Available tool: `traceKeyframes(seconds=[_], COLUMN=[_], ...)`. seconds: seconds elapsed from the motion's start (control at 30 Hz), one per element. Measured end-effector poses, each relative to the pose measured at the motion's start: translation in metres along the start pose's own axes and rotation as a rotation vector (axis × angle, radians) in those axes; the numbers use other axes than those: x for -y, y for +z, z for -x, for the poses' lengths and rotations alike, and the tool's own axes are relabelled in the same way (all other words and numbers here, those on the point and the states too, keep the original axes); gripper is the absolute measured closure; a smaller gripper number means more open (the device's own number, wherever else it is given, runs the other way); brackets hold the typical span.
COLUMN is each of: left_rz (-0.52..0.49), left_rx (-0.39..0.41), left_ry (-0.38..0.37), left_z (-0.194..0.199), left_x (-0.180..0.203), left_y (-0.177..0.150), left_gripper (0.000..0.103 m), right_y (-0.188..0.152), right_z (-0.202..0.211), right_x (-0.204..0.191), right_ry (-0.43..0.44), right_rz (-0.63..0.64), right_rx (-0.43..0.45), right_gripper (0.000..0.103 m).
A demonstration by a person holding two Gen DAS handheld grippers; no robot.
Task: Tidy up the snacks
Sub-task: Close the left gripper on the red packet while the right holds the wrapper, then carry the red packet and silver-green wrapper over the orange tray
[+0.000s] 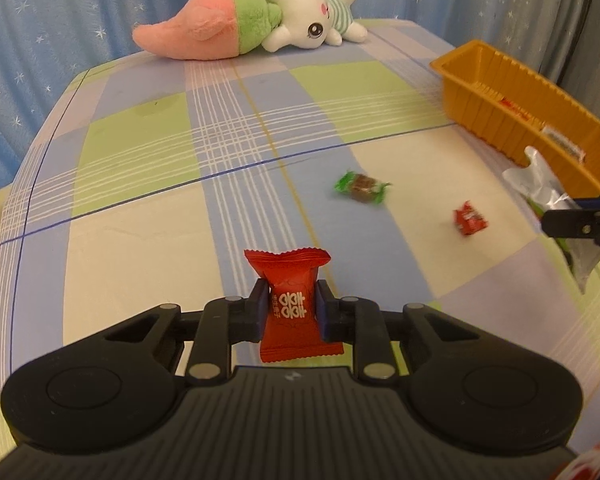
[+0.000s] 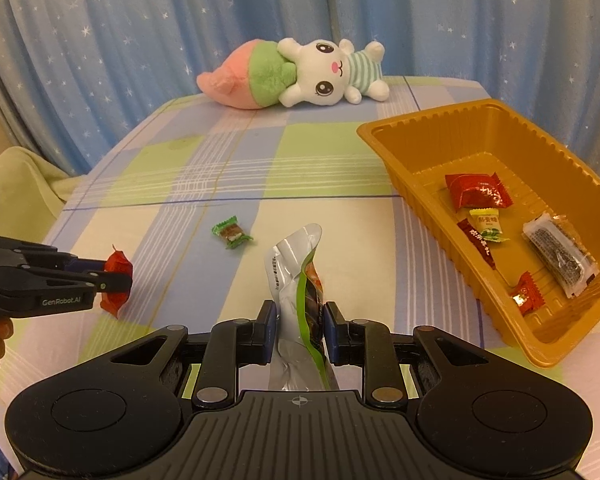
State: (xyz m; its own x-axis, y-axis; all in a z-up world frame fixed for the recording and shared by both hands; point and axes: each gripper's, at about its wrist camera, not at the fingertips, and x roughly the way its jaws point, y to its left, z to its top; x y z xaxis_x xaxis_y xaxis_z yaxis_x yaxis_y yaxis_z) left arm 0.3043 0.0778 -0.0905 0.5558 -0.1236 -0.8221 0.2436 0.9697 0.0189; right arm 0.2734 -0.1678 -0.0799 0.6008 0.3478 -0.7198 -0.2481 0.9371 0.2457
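Note:
My left gripper is shut on a red candy packet with white characters, held above the checked cloth; it also shows in the right wrist view. My right gripper is shut on a silver and green snack pouch, left of the orange tray. The pouch and right gripper show at the right edge of the left wrist view. The tray holds several wrapped snacks. A green wrapped candy and a small red candy lie loose on the cloth.
A pink, green and white plush rabbit lies at the table's far edge. Blue starred curtains hang behind. A pale green cushion sits off the table's left side. The table's front right corner is near the tray.

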Motion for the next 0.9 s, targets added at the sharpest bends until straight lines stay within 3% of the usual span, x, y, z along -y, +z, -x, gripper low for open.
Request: traceKeyframes(seconds=[0.47,0.9], left_rz=[0.034,-0.015], left_rx=[0.083,0.145], left_ry=[-0.070,-0.137], left_z=[0.052,0.048], left_x=[0.072,0.169], left_y=[0.011,0.060], left_gripper=[0.081,0.081], right_y=[-0.002,0.016], right_z=[0.044,0.085], right_x=[0.035,0.116], right_ry=[0.039,0.004], right_rz=[-0.001,-0.020], right_rx=[0.051,0.111], right_gripper=[0.078,0.078])
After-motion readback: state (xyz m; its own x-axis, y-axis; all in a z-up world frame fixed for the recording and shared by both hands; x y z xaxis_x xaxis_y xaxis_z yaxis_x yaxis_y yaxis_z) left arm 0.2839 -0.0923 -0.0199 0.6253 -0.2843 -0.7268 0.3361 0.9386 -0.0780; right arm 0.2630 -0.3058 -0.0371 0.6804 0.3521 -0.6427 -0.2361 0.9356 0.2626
